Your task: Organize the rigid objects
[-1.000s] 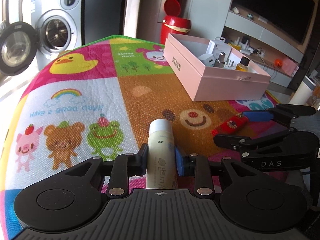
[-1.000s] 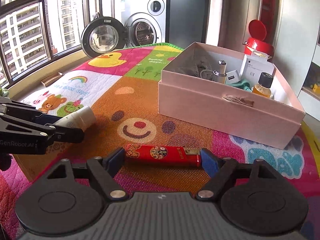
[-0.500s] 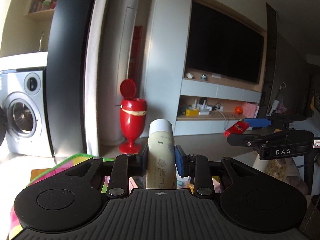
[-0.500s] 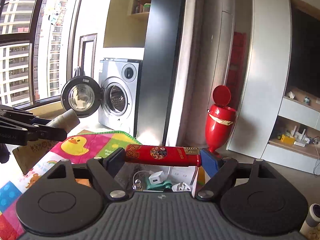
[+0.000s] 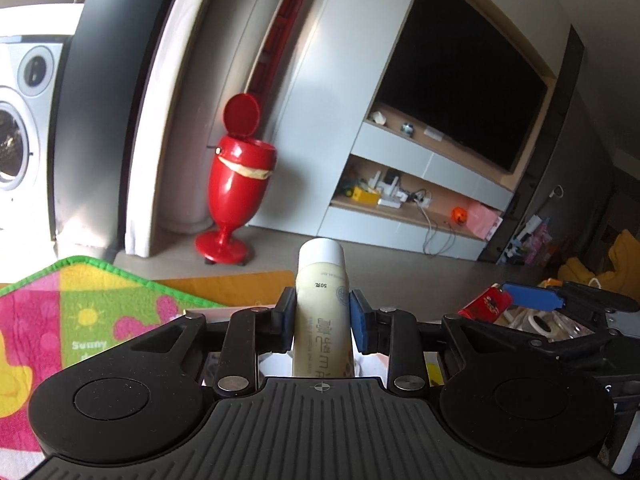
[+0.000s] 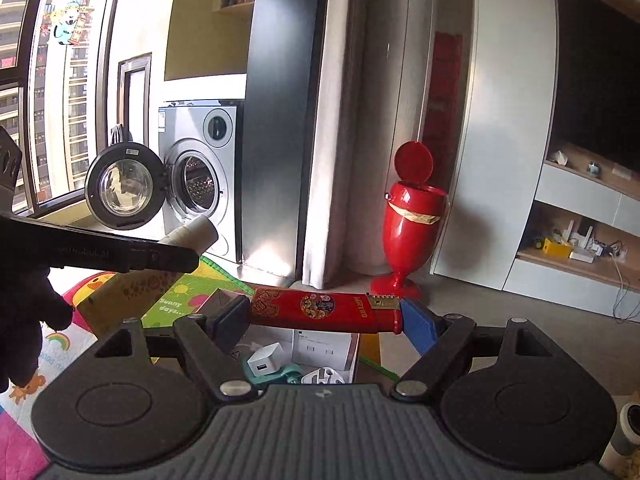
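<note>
My left gripper (image 5: 320, 316) is shut on a cream bottle (image 5: 322, 308) with a white cap, held up in the air. My right gripper (image 6: 324, 316) is shut on a red lighter (image 6: 324, 310), gripped end to end, also lifted. The lighter (image 5: 486, 302) and right gripper show at the right of the left wrist view; the bottle (image 6: 192, 234) shows at the left of the right wrist view. Below the right gripper is the open pink box (image 6: 354, 354), holding a white charger (image 6: 266, 362) and other small items.
The colourful cartoon mat (image 5: 80, 308) covers the table at lower left. A red pedestal bin (image 5: 238, 184) stands on the floor beyond. A washing machine (image 6: 200, 184) with open door is at the left, a TV unit (image 5: 460, 100) at the right.
Both grippers have lifted their objects off the mat and tilted up, then moved over toward the pink box. The box now lies under the right gripper.
</note>
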Tool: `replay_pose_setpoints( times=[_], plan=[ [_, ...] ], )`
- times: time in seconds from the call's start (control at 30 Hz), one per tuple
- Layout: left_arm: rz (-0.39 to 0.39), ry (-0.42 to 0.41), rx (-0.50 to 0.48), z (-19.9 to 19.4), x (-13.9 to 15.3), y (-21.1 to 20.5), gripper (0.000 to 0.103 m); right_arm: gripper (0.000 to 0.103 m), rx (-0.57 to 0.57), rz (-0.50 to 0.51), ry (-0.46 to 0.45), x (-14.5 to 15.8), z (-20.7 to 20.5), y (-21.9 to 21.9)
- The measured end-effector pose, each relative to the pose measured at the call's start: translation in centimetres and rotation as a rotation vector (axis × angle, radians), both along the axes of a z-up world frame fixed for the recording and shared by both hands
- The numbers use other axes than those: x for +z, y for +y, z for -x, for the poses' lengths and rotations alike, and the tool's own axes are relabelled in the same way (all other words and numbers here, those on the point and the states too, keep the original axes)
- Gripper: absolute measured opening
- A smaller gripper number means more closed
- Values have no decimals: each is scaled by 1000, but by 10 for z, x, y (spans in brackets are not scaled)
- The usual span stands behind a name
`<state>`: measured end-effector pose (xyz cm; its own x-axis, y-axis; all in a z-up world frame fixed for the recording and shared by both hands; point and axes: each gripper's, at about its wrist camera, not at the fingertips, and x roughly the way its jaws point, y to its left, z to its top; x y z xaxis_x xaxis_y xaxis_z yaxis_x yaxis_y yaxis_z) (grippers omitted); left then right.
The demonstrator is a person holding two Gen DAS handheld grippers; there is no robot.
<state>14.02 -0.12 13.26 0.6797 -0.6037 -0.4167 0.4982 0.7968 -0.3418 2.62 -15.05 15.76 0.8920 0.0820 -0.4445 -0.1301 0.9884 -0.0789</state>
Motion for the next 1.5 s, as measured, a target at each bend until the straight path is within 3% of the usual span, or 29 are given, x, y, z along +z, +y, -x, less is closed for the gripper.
replay_pose_setpoints(
  times=[0.13,0.2,0.43,0.7,0.83,1.03,1.13,1.23,1.37,1.47,1.5],
  plan=[
    [-8,121,26,-38,-28,-7,32,81,-18,-18,38,-19,-20,4],
    [-29,144,62,-44,-39,-2,30,81,-27,-27,55,-26,-27,5],
    [-42,149,113,-30,-47,30,30,81,-19,-65,122,-47,-55,9],
    [-165,81,165,11,-44,40,30,82,14,-163,196,-66,-83,19],
    [-211,66,173,39,-47,44,30,82,-13,-148,199,-70,-63,21],
    [-294,40,222,95,-60,47,30,82,-50,-37,118,-72,9,25],
    [-339,52,270,120,-76,49,30,90,-80,-48,107,-80,40,24],
    [-380,88,317,137,-95,50,30,93,-109,-90,177,-101,57,24],
    [-413,141,340,151,-121,47,31,93,-121,-75,301,-137,62,32],
    [-422,75,347,160,-125,38,31,94,-115,-36,340,-156,61,39],
    [-407,67,343,161,-126,35,33,96,-125,-44,312,-159,64,39]
  ],
)
